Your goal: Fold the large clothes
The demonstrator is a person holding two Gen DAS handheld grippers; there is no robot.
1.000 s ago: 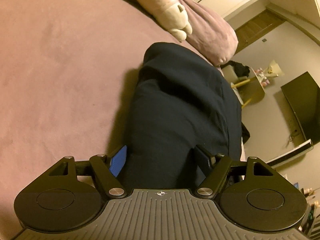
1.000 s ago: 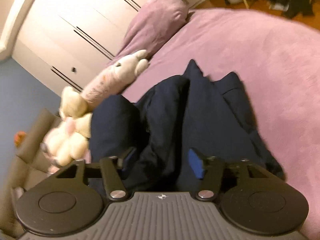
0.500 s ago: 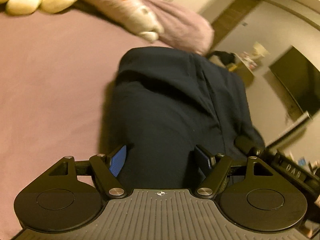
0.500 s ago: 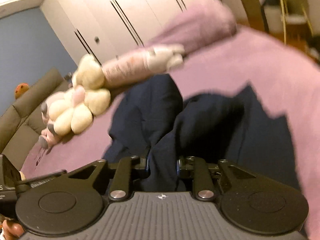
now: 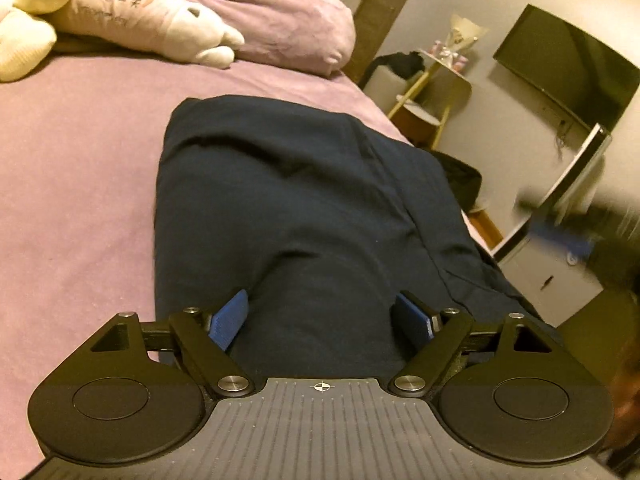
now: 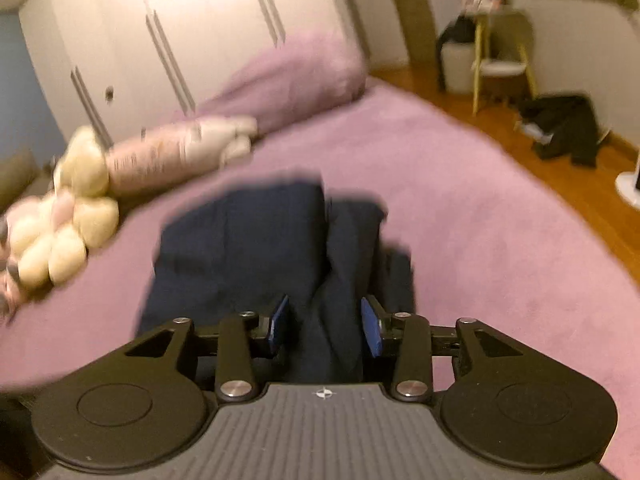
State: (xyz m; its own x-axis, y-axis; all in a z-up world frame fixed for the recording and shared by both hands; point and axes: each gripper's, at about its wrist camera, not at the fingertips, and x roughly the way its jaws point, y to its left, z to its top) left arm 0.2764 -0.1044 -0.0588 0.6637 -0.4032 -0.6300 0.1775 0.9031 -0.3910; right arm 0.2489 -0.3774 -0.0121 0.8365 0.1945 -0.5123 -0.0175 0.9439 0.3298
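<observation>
A dark navy garment [image 5: 304, 200] lies folded into a long bundle on the purple bed [image 5: 72, 184]. In the left wrist view my left gripper [image 5: 322, 322] hangs over its near end. Its jaws are wide and opening, with the cloth between the blue pads [image 5: 230, 322] but not pinched. In the blurred right wrist view the garment [image 6: 248, 248] lies just ahead. My right gripper [image 6: 325, 326] has a raised fold of the cloth between its pads [image 6: 370, 330]. Its jaws are opening. The right gripper also shows as a blur [image 5: 560, 236] at the right of the left wrist view.
A long plush toy [image 5: 132, 16] and a purple pillow [image 5: 288, 28] lie at the head of the bed. White wardrobe doors [image 6: 168, 40] stand behind. Right of the bed are a yellow-legged chair [image 6: 500, 60], dark clothes on the wooden floor [image 6: 564, 128] and a wall TV [image 5: 568, 68].
The right gripper shut on a fold of the garment, rose with it, and its jaws have now parted again. The left gripper rolled and shifted along the bundle, with its jaws a little wider.
</observation>
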